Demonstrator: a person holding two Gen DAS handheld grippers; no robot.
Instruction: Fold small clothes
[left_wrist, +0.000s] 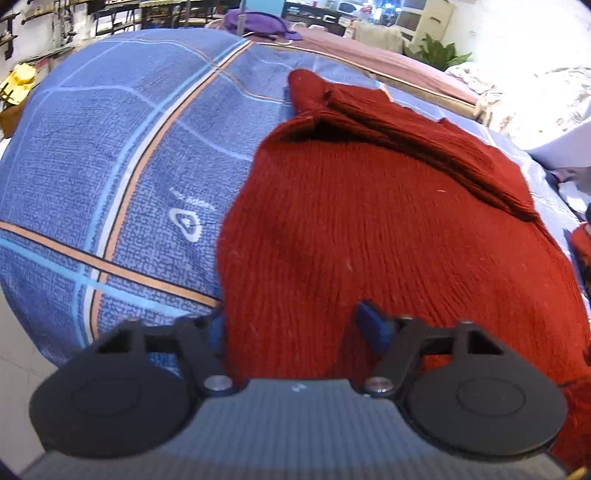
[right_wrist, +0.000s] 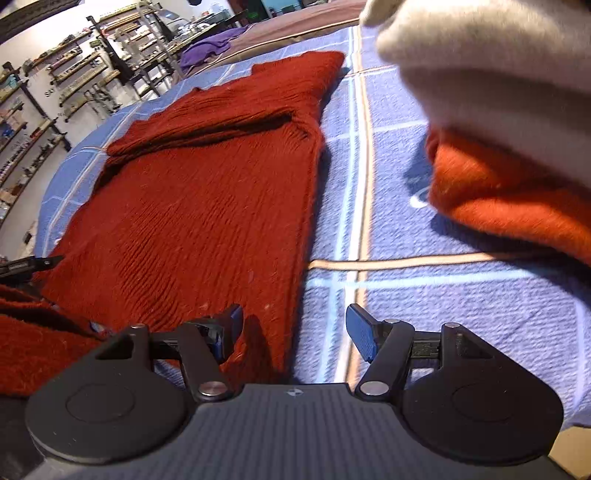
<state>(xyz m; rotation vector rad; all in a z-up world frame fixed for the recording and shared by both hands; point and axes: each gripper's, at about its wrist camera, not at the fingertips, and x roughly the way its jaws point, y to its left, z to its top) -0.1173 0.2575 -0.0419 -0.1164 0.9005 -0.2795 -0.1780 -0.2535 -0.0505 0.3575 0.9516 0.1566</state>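
In the left wrist view a blue checked cover (left_wrist: 110, 166) with pale blue, white and orange stripes fills the 9 o'clock side, and a small white logo (left_wrist: 186, 223) is printed on it just beside the garment's edge. The dark red knitted sweater (left_wrist: 388, 240) lies flat on this cover from the centre out to 3 o'clock, with 1 sleeve (left_wrist: 424, 144) folded across its upper part toward 1 o'clock. At 6 o'clock the left gripper (left_wrist: 295, 326) has its 2 blue-padded fingers spread apart, straddling the sweater's near hem; the knit lies between them, the left finger sits right at the garment's side edge, and the pads do not press together on the cloth. A purple cloth (left_wrist: 258, 22) rests far off at 12 o'clock. In the right wrist view the same sweater (right_wrist: 207, 206) spans from 9 o'clock to the centre, its right-hand edge running down to 6 o'clock. The right gripper (right_wrist: 295, 332) is also spread: its left finger is over the sweater's near corner and its right finger over bare cover (right_wrist: 461, 302), nothing pinched. At 2 o'clock a folded orange garment (right_wrist: 517, 195) lies on the cover under a blurred cream garment (right_wrist: 498, 62).
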